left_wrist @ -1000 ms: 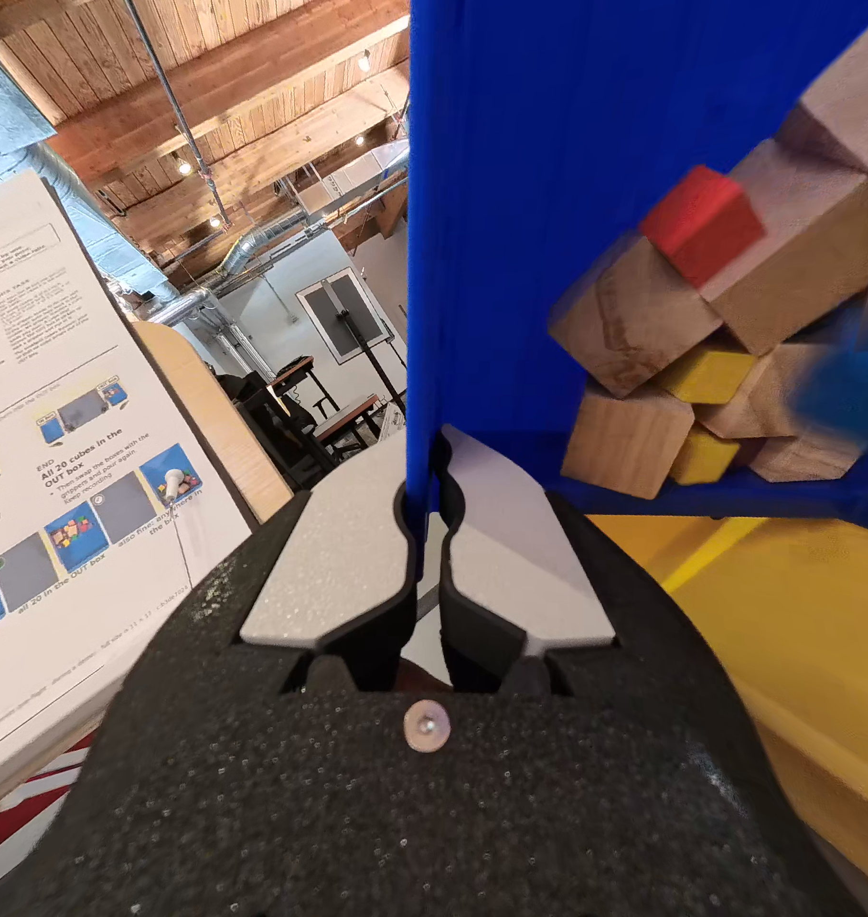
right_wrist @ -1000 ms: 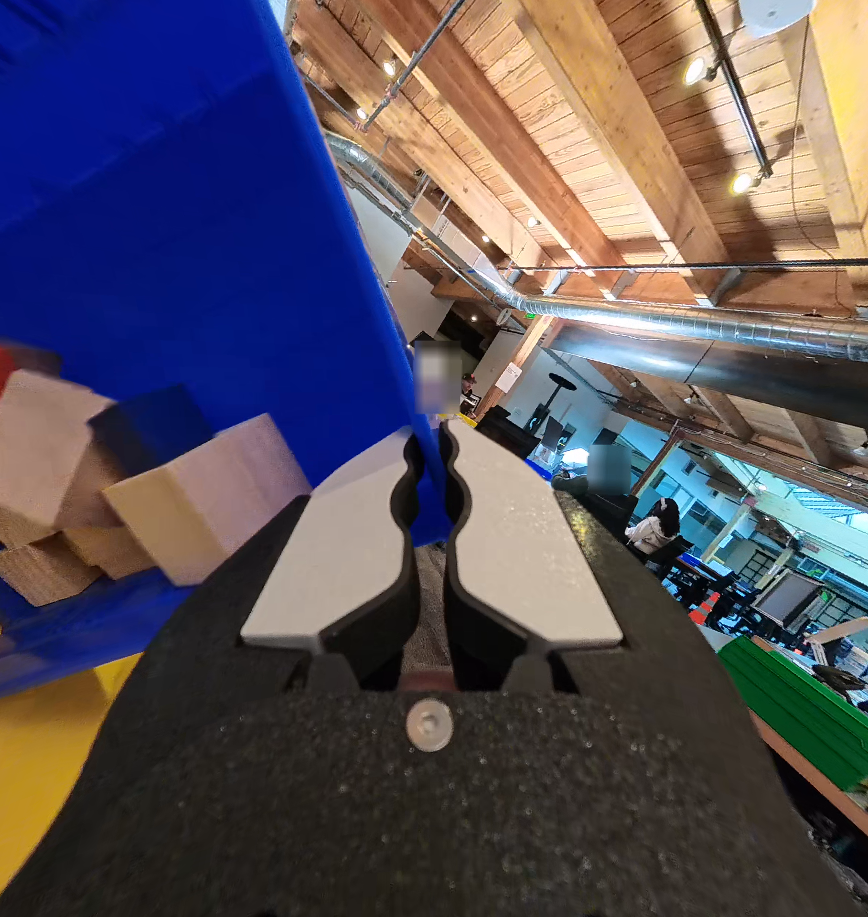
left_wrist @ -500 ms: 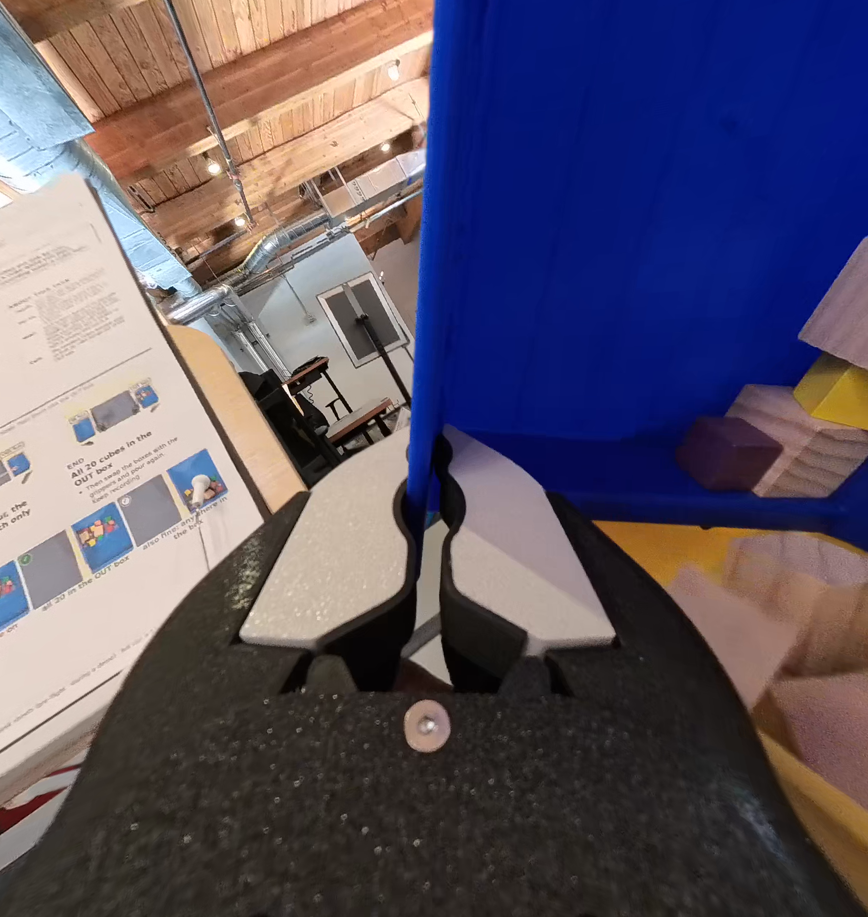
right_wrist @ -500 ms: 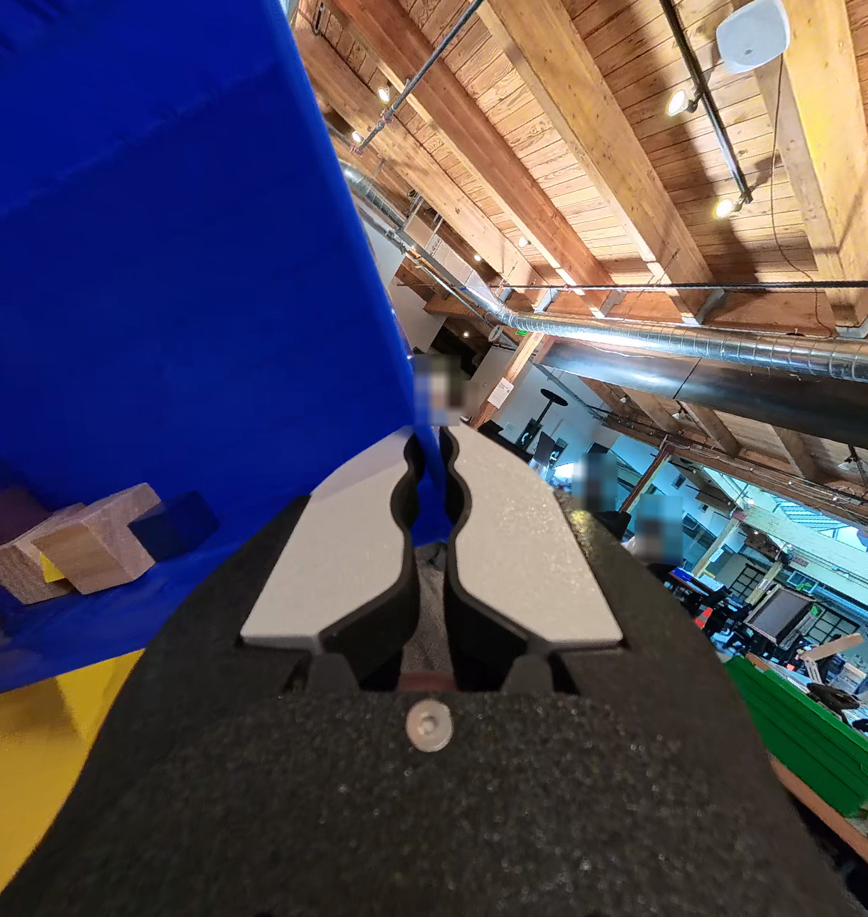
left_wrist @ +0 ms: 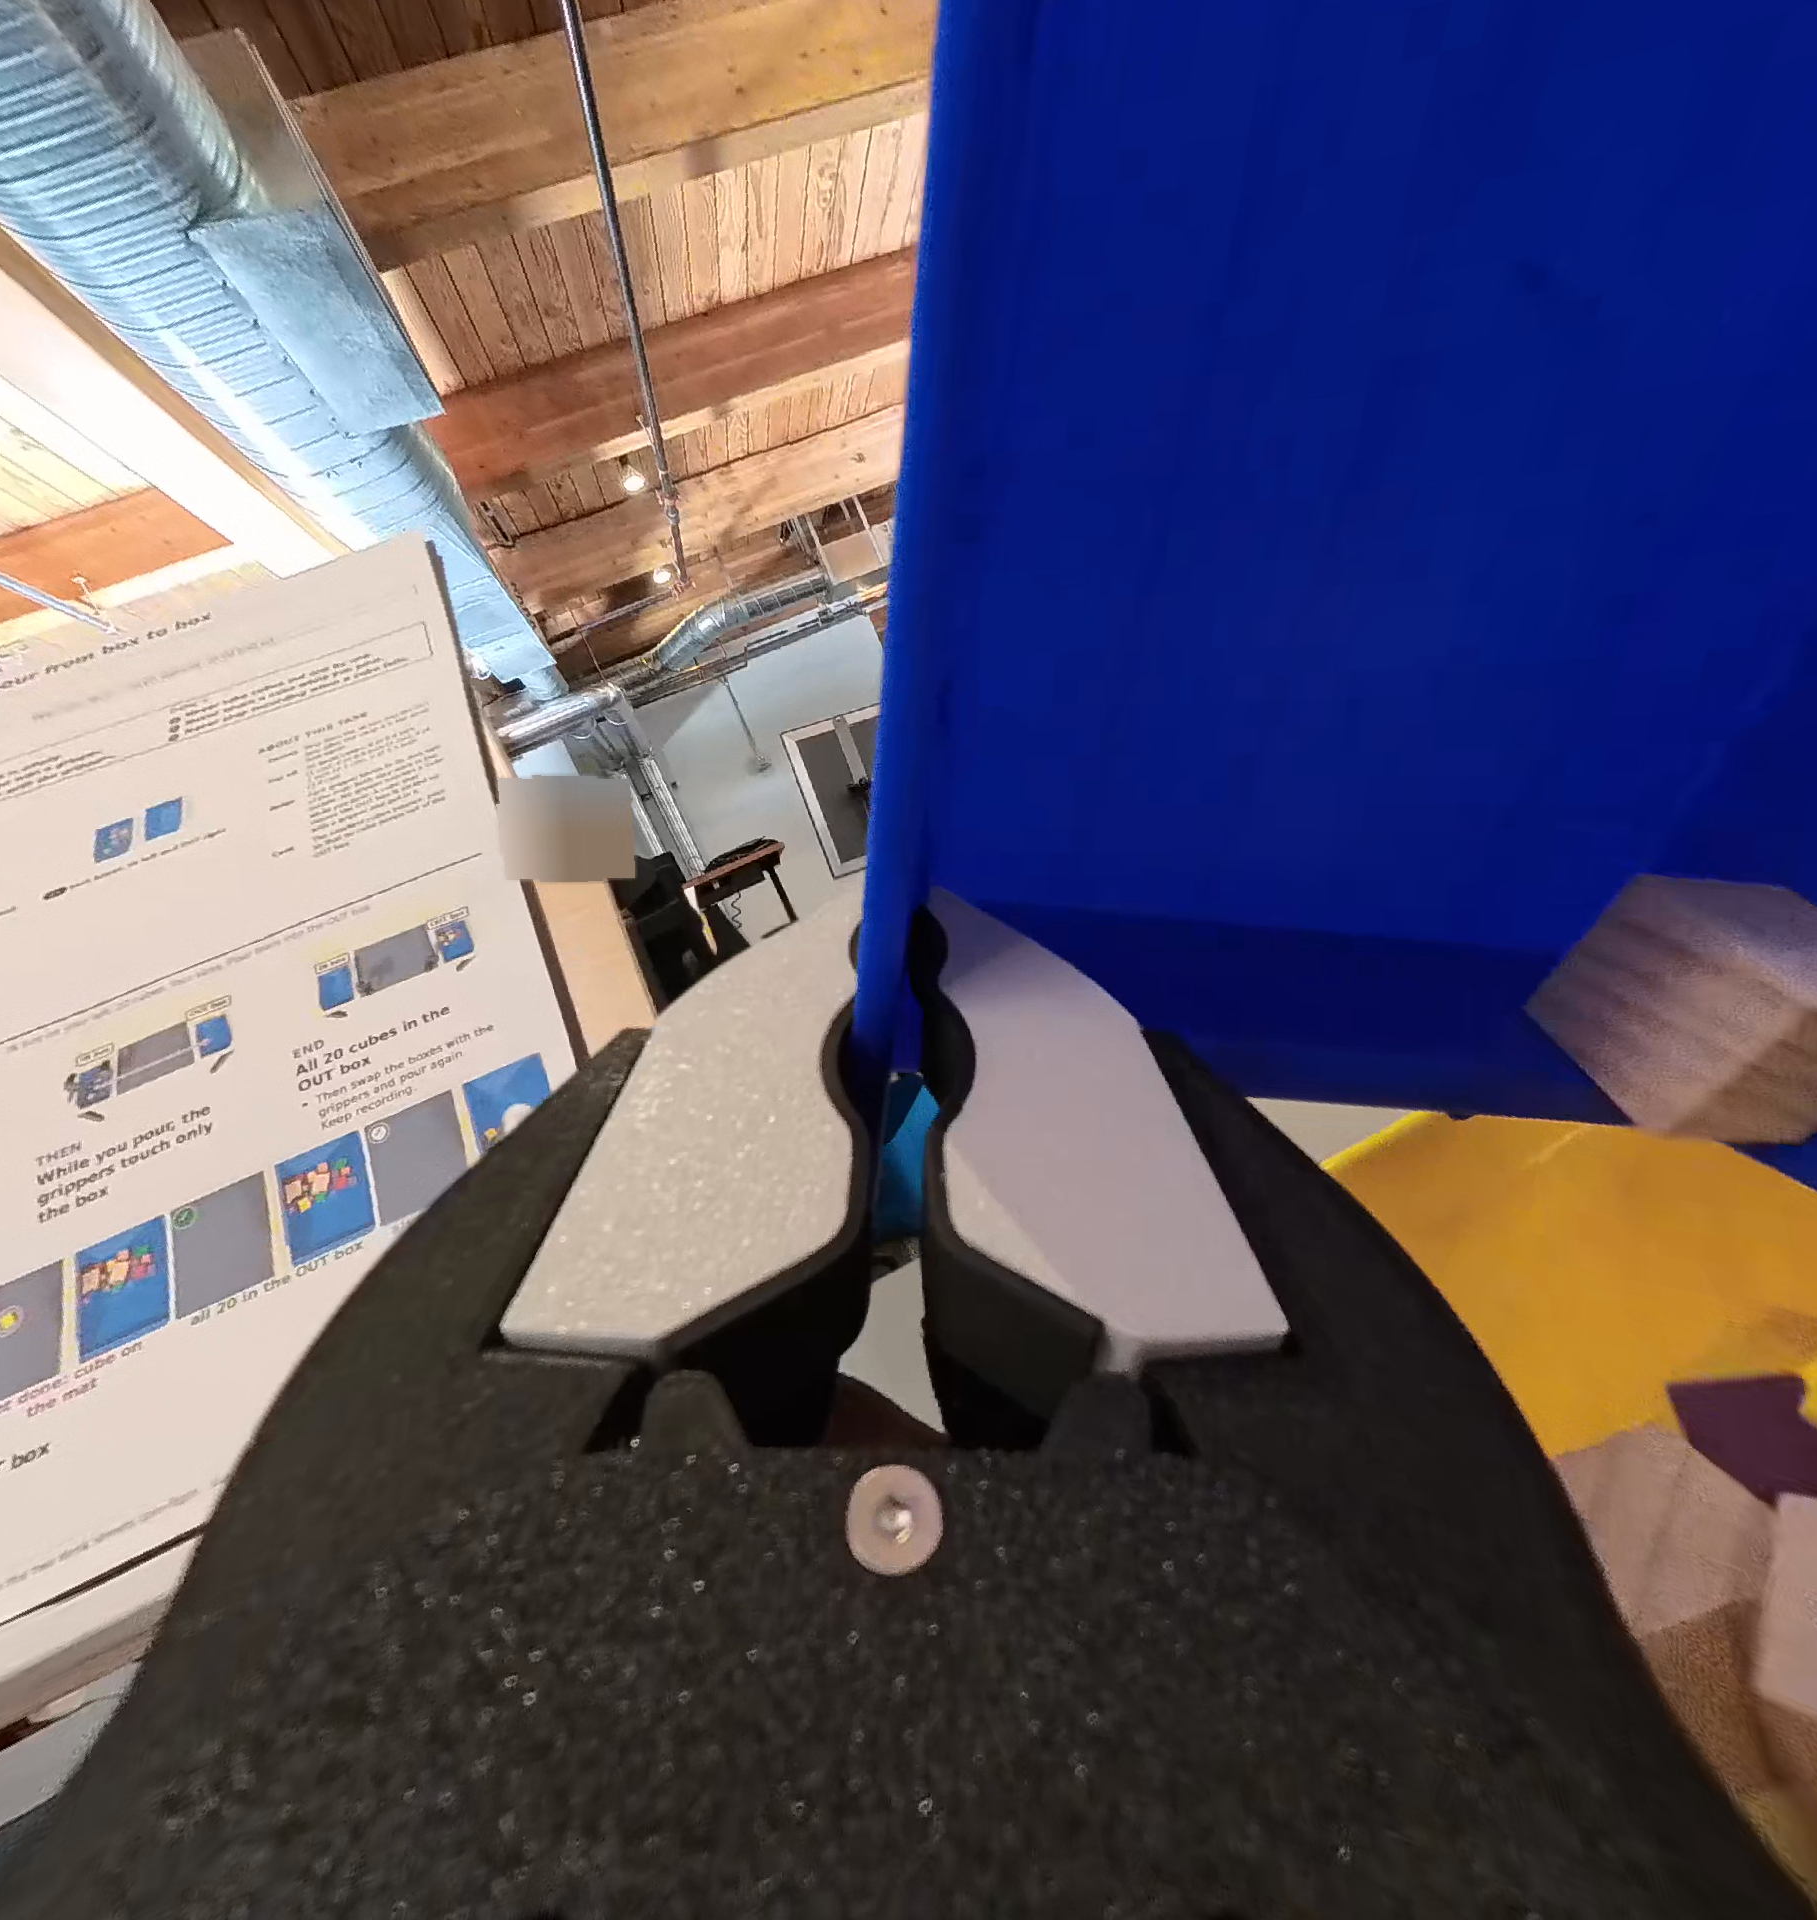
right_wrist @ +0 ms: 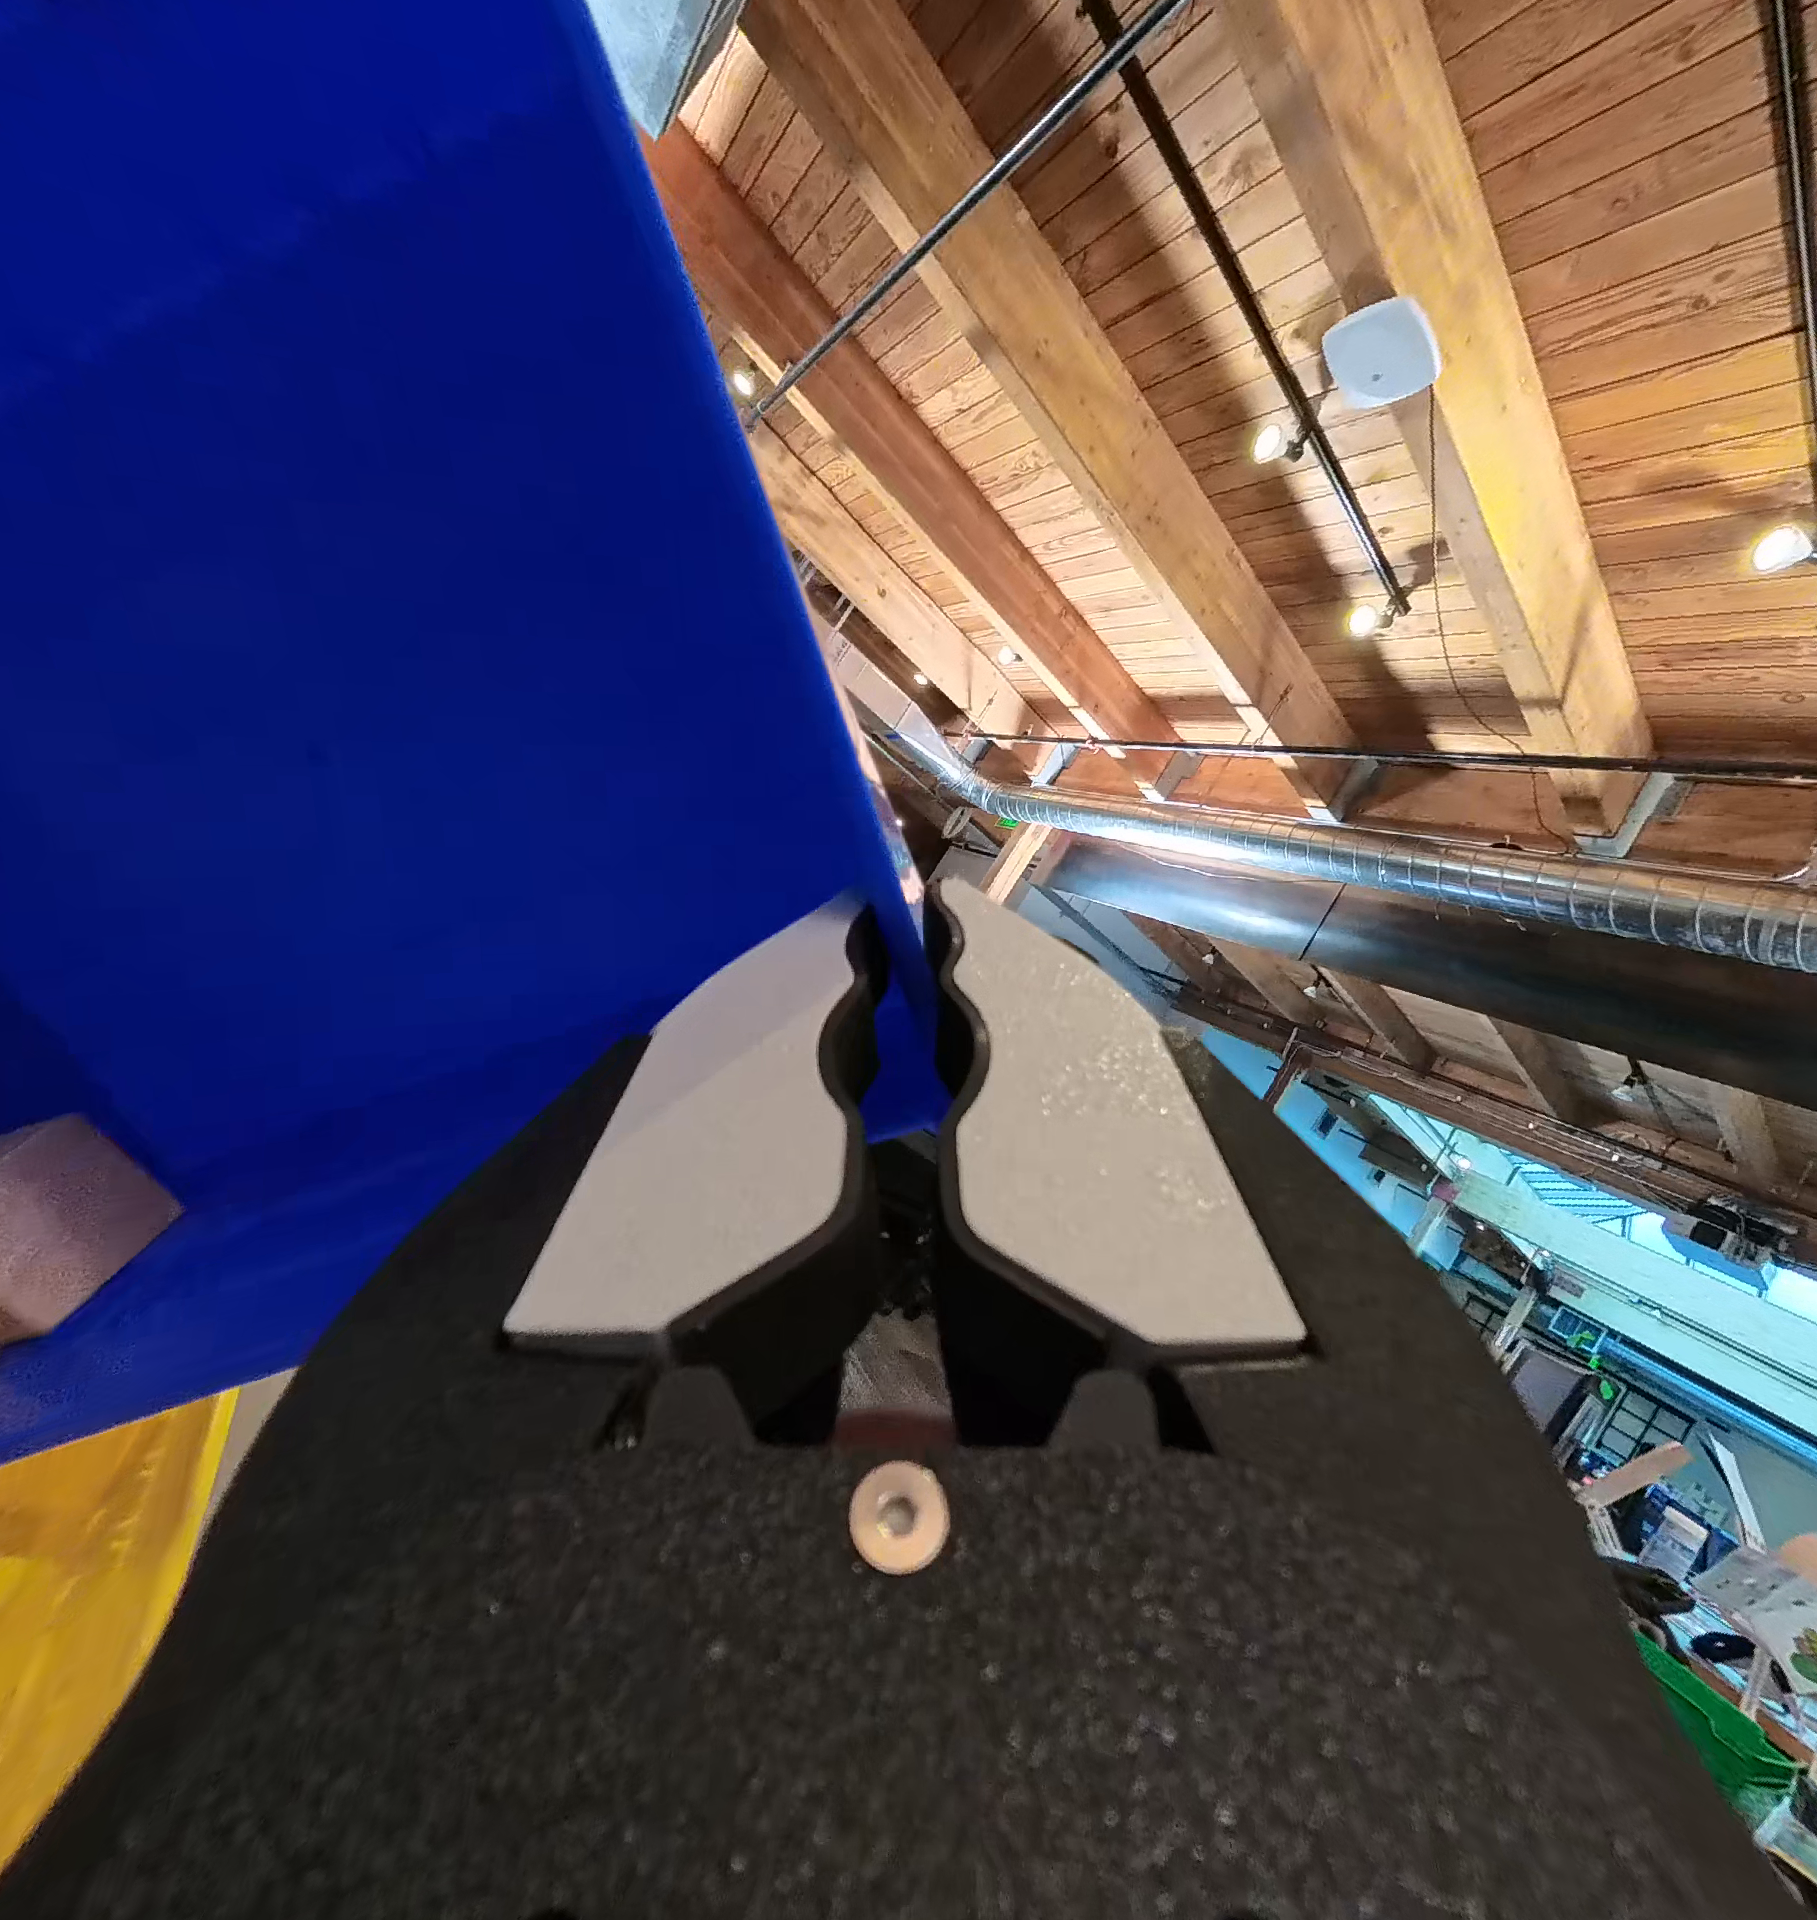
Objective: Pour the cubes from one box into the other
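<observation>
Left wrist view shows your left claw (left_wrist: 891, 1023) pinching one wall of the blue box (left_wrist: 1403, 520), which is tipped steeply so its inside faces you. At 3 o'clock a blurred wooden cube (left_wrist: 1704, 1023) sits at the box's lower lip. Below, at 4 o'clock, the yellow box (left_wrist: 1569, 1278) holds wooden cubes (left_wrist: 1662, 1558) and a purple cube (left_wrist: 1761, 1439). An instruction sheet (left_wrist: 208, 1039) stands at 9 o'clock. In the right wrist view, your right claw (right_wrist: 909, 1023) pinches the blue box's opposite wall (right_wrist: 364, 571); one wooden cube (right_wrist: 42, 1226) rests inside at 9 o'clock, the yellow box (right_wrist: 52, 1610) lies beneath.
</observation>
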A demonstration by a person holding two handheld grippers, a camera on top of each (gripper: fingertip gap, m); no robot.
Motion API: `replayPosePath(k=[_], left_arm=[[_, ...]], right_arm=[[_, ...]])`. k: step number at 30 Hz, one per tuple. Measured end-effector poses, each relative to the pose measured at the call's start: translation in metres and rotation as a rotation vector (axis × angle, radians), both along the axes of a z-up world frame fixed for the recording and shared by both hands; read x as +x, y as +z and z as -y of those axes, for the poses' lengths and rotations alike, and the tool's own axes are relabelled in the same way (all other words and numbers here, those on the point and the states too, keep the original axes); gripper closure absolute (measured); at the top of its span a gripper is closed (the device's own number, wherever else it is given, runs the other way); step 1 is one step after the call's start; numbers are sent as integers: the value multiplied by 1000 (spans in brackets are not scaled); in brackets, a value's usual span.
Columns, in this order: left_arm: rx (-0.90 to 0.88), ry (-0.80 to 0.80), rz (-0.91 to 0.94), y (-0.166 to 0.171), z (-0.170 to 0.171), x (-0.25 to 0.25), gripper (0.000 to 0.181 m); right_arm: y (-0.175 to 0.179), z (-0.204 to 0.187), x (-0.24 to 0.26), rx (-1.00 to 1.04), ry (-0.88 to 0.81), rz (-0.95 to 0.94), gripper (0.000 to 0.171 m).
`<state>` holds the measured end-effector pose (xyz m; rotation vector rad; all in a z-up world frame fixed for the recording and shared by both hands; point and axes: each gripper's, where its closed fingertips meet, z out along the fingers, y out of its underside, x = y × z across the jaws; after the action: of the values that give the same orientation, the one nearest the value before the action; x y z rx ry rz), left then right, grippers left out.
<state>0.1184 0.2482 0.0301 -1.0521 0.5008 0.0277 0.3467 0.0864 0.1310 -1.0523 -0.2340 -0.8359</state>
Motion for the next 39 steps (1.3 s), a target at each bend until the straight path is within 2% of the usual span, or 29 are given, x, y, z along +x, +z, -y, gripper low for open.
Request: replayPosePath(k=[6, 11, 16, 20, 22, 25, 31, 35, 39], left_arm=[[0, 6, 10, 7, 2, -5, 179], [-82, 1, 5, 40, 11, -30, 178], [-320, 29, -125, 64, 22, -105, 179], [-537, 129, -345, 51, 50, -207, 179], [-655, 167, -408, 38, 69, -268, 178], [-831, 169, -364, 16, 98, -363, 179], [-1160, 261, -268, -50, 164, -527, 178], [-1330, 298, -210, -97, 191, -583, 177], [-1439, 260, -86, -128, 189, -609, 177]], right_arm=[[8, -1, -4, 3, 9, 10, 165], [52, -4, -25, -89, 56, 7, 165], [96, -37, -88, -367, 131, -35, 166], [94, -80, -178, -680, 219, -54, 165], [80, -103, -239, -825, 281, -32, 165], [44, -132, -339, -1070, 383, -1, 166], [-68, -164, -536, -1505, 605, 205, 167], [-140, -182, -625, -1737, 683, 258, 166], [-187, -200, -669, -1911, 679, 281, 166]])
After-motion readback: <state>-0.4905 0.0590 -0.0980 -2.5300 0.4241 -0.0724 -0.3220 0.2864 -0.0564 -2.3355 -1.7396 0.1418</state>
